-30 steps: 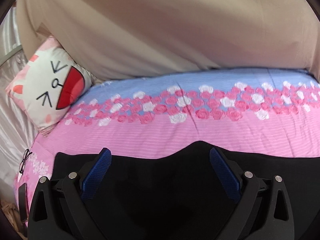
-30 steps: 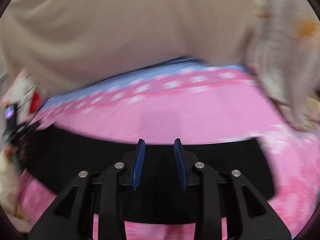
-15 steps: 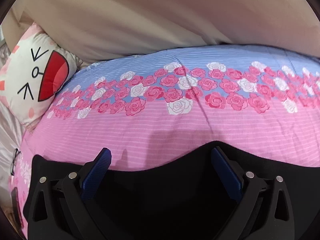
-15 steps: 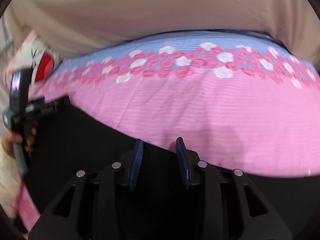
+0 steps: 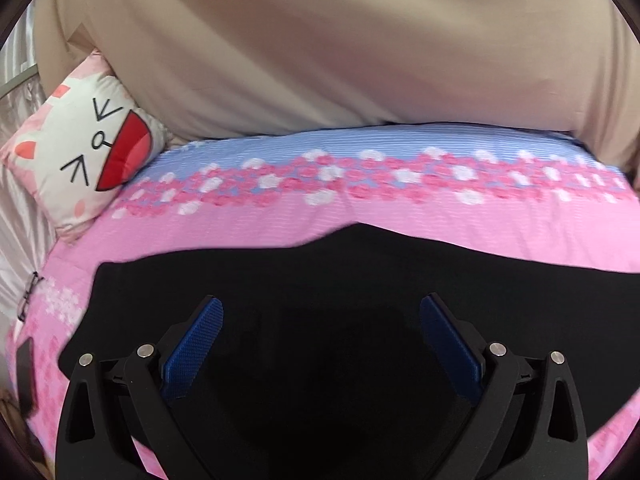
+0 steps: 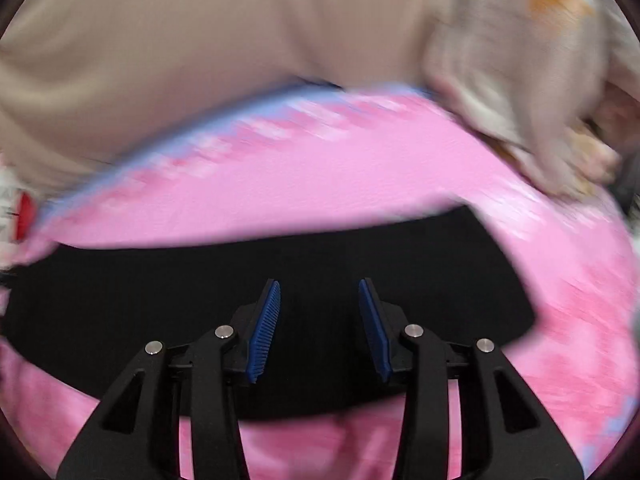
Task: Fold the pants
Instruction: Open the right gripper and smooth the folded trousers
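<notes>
Black pants [image 5: 320,292] lie spread flat across a pink floral bed sheet [image 5: 248,224]. My left gripper [image 5: 322,312] hovers over them, jaws wide open and empty, blue pads [image 5: 196,344] apart. In the right wrist view the pants [image 6: 160,292] form a wide dark band with one end at the right [image 6: 492,280]. My right gripper [image 6: 319,298] is above the middle of that band, jaws partly open with nothing between them. That view is blurred by motion.
A cat-face pillow [image 5: 88,152] leans at the bed's far left. A beige curtain [image 5: 320,48] hangs behind the bed. Eyeglasses [image 5: 30,294] lie at the left edge. A crumpled pale blanket [image 6: 520,68] sits at the bed's far right.
Both grippers pulled back and up from the pants' far edge, so more black fabric shows ahead of them. The right view swung to the right.
</notes>
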### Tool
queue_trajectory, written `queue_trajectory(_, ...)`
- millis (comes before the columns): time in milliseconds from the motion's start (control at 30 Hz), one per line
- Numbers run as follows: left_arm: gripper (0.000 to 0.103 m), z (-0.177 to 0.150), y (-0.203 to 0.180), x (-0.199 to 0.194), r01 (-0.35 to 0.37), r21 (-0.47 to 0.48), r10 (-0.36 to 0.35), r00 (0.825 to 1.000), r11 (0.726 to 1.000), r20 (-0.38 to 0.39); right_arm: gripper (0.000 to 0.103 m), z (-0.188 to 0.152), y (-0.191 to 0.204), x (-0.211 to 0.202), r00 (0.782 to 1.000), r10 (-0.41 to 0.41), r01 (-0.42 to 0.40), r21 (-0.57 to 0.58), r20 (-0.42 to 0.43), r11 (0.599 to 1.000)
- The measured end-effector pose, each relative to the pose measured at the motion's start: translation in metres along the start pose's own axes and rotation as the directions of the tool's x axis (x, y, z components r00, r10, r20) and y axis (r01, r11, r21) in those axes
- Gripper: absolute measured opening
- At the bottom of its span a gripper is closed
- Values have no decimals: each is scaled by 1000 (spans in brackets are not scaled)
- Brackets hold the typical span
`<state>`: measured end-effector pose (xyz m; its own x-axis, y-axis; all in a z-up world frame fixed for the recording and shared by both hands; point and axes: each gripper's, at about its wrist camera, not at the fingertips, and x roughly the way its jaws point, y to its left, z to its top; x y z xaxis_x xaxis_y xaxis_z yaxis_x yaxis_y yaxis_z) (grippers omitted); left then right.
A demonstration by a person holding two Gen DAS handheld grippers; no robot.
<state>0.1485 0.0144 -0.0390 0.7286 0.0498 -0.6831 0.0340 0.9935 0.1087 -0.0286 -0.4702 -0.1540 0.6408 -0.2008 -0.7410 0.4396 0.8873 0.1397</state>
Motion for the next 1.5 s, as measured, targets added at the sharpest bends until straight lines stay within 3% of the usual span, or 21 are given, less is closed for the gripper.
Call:
queue_trajectory(33,98,-4,-7,-3,16,0,-16,1000,1000,-7,37,-4,-27,-7,994,102,-104,84,27,991)
queue_trajectory(67,98,-10,-16,-6,39,6,-39,999,999,-24,37,-5,-47,-18,994,101,-108,164,52,980)
queue_trajectory(133,98,-21,-32,-10,61,24,-60,997,998,-45,41,-7,-62,-43,994,-18,-2,184,105,983)
queue_trajectory(200,98,-36,-51,-13,70,62,-66,996,996,-65,41,-10,-61,-55,991,32,-55,174,129,983)
queue_trajectory(233,98,-40,-57,-14,73,72,-68,995,995,-72,40,-11,-57,-53,991,71,-88,143,117,986)
queue_trajectory(267,98,-46,-65,-15,80,85,-73,994,993,-85,41,-13,-52,-46,994,61,-71,103,92,992)
queue_trajectory(333,98,-53,-76,-16,91,101,-81,992,991,-95,42,-22,-55,-21,999,-50,50,57,-2,997)
queue_trajectory(400,98,-60,-85,-20,78,124,-66,993,989,-96,46,-25,-69,-32,999,-2,-3,139,32,990)
queue_trajectory(467,98,-65,-90,-27,69,139,-57,994,988,-88,46,-28,-83,-50,997,-7,-9,204,79,979)
queue_trajectory(600,98,-70,-96,-31,63,138,-52,995,988,-83,46,-31,-112,-55,984,148,-173,363,96,915)
queue_trajectory(633,98,-70,-99,-31,69,139,-57,994,988,-90,46,-31,-110,-55,985,147,-169,361,89,917)
queue_trajectory(733,98,-71,-108,-33,73,159,-59,994,985,-90,48,-27,-88,-60,993,38,-65,244,111,968)
queue_trajectory(833,98,-73,-119,-37,58,204,-45,997,977,-69,47,-10,-79,-49,993,23,-42,164,114,986)
queue_trajectory(900,98,-74,-123,-39,54,220,-42,997,974,-61,41,-1,-78,-31,997,18,-29,141,75,990)
queue_trajectory(967,98,-73,-124,-41,61,218,-48,997,974,-62,25,4,-70,-14,999,30,-31,83,22,996)
queue_trajectory(1067,98,-70,-122,-40,51,210,-39,997,976,-61,11,7,-56,-11,998,-57,57,-26,11,998)
queue_trajectory(1133,98,-67,-120,-38,51,197,-38,997,979,-66,10,13,-59,-16,990,-136,138,-50,30,989)
queue_trajectory(1300,98,-66,-121,-30,52,194,-37,996,980,-77,5,11,-75,-1,981,-193,193,-23,4,981)
queue_trajectory(1400,98,-69,-124,-21,63,195,-41,992,979,-118,10,15,-76,-13,993,-119,119,13,20,993)
queue_trajectory(1500,98,-72,-125,-22,75,202,-53,992,977,-115,49,12,-94,-36,999,18,-25,174,43,984)
